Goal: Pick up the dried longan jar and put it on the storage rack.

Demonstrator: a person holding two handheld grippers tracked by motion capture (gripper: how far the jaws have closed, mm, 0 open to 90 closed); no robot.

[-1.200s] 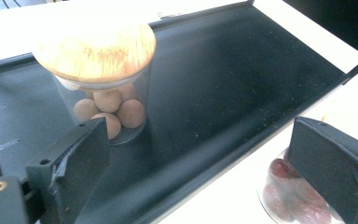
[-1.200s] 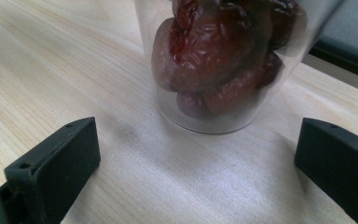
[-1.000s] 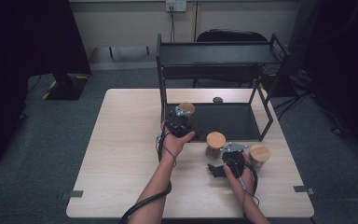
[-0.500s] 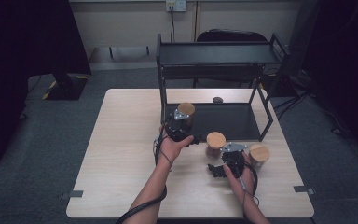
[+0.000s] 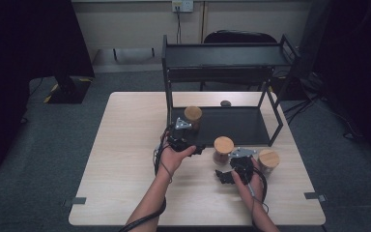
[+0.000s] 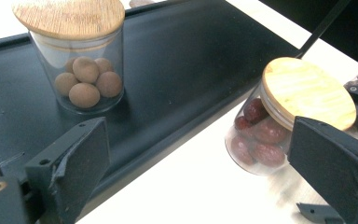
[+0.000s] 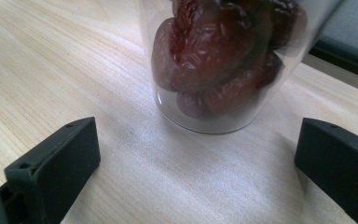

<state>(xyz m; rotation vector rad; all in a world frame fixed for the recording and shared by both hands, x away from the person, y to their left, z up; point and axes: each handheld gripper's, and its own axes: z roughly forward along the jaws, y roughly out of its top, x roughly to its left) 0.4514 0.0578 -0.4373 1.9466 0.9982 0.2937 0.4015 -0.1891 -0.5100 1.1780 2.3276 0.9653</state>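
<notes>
A glass jar of brown balls [image 5: 193, 116] [image 6: 77, 60] with a wooden lid stands upright on the black rack's lower tray [image 5: 241, 125] [image 6: 182, 60]. My left gripper [image 5: 186, 137] [image 6: 196, 172] hovers just in front of the tray's near edge, open, with nothing between its jaws. A lidded jar of red dates [image 5: 223, 150] [image 6: 284, 121] [image 7: 223, 60] rests on the table beside the tray. My right gripper [image 5: 229, 169] [image 7: 196, 158] sits low on the table right before that jar, open, its jaws apart from the glass.
A third lidded jar [image 5: 269, 162] stands on the table right of my right hand. The two-shelf black rack [image 5: 222, 58] takes up the back of the table [image 5: 125, 145]. A small dark object [image 5: 225, 103] lies behind the tray.
My left gripper has drawn back from the jar of brown balls toward the table's front, leaving the jar standing on the tray. The right gripper has kept still.
</notes>
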